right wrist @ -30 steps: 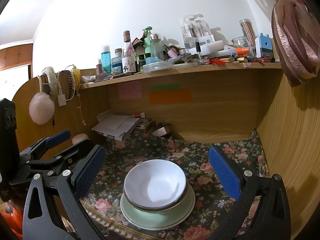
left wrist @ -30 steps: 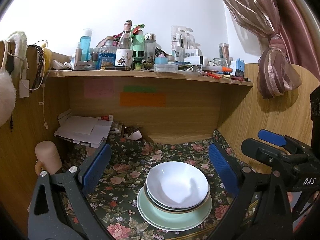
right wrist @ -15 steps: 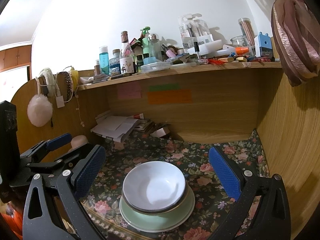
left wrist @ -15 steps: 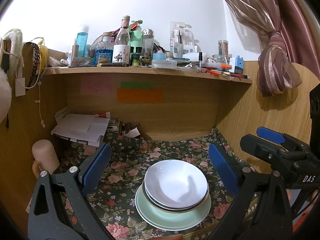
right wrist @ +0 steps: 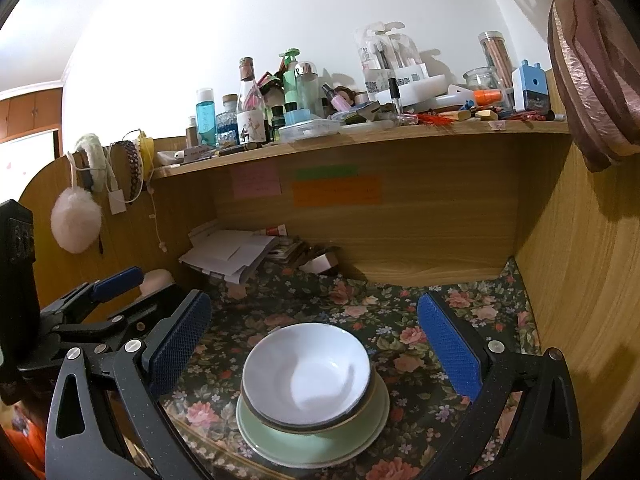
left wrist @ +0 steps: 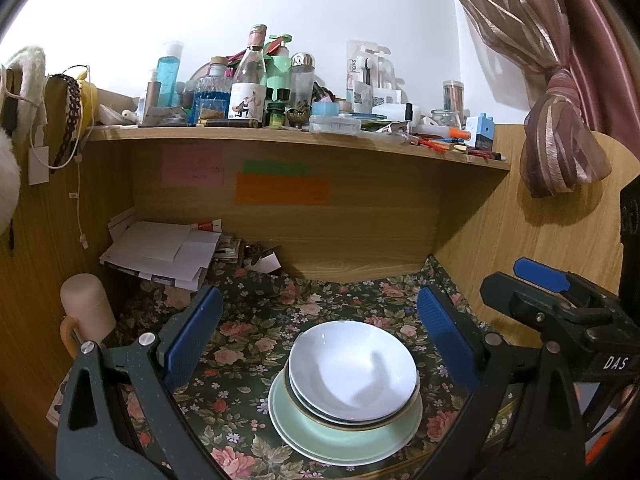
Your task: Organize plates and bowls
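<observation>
A white bowl [left wrist: 352,372] sits on top of a stack: a dark-rimmed dish under it and pale green plates [left wrist: 344,440] at the bottom, on the floral cloth. The stack also shows in the right wrist view, white bowl [right wrist: 306,374] over green plate [right wrist: 312,446]. My left gripper [left wrist: 320,340] is open and empty, held back above the stack. My right gripper [right wrist: 316,344] is open and empty, likewise held back from the stack. The right gripper's body [left wrist: 560,312] shows at the right of the left wrist view.
A floral cloth [left wrist: 256,320] covers the desk inside a wooden alcove. A paper pile [left wrist: 160,252] and a beige mug [left wrist: 86,312] sit at the back left. The shelf [left wrist: 280,136] above holds several bottles. A curtain [left wrist: 560,120] hangs at the right.
Both views have shifted only slightly; the stack sits a little lower and nearer in frame. Both grippers stay open and nothing was grasped.
</observation>
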A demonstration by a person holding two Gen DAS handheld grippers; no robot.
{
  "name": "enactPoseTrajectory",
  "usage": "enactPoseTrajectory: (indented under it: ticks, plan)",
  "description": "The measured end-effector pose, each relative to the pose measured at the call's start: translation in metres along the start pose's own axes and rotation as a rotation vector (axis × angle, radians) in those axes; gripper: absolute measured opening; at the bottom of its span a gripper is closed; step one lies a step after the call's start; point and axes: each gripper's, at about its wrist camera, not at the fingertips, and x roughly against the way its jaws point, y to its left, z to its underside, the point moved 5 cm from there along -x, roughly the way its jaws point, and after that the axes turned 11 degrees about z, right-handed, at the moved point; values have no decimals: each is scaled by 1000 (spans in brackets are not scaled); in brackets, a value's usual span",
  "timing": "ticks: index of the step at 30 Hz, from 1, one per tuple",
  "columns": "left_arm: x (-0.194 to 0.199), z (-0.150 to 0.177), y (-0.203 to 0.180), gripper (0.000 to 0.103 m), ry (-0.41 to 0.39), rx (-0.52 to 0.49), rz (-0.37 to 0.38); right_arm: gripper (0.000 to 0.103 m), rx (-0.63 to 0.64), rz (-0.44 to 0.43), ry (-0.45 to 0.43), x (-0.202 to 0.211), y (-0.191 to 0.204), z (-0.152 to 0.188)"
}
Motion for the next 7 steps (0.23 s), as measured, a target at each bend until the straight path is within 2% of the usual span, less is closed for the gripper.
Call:
enactPoseTrajectory:
  ticks: [7]
  plan:
    - [-5,1,2,99,11,6,3,103,-7,5,18,-8,-1,3]
